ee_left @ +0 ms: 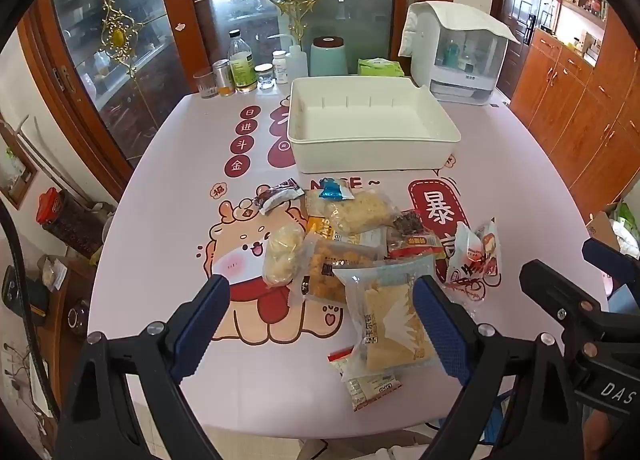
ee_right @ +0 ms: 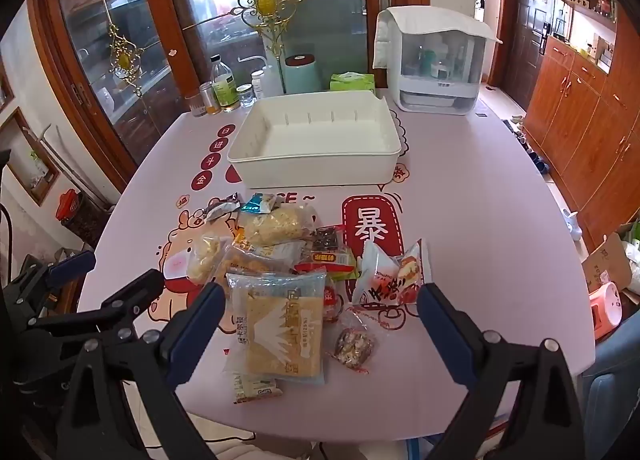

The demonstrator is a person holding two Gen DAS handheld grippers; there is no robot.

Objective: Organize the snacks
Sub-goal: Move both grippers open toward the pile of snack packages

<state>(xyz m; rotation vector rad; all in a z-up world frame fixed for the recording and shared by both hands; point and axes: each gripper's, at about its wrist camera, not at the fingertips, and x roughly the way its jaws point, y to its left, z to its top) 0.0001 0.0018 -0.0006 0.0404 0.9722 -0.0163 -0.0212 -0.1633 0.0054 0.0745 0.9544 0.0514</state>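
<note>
On bench: snack pile (ee_left: 360,252) loose, bin (ee_left: 368,120) empty beyond.
Jaws: my left gripper (ee_left: 320,324) and right gripper (ee_right: 320,324) both gape, nothing held.
Risk: overlapping slippery packets; one pinch may drag neighbours off the bench edge.

A big pink table (ee_left: 168,188) has a cartoon animal and red signs drawn on its top. A white tray (ee_left: 372,148) sits on the table, a bit past the middle. Just in front of the tray lies a heap of snack packs (ee_left: 352,236), some lying on top of others. The nearest one to the front edge is a big clear pack with yellow food (ee_right: 280,328) in it. Behind the tray, at the far edge, stand a glass bottle (ee_left: 241,62), some small jars (ee_left: 264,75), a green pot (ee_left: 329,56) and a green packet (ee_left: 380,67). To the right of the tray, at the back, stands a white box machine (ee_left: 460,52) with a cloth on top.
</note>
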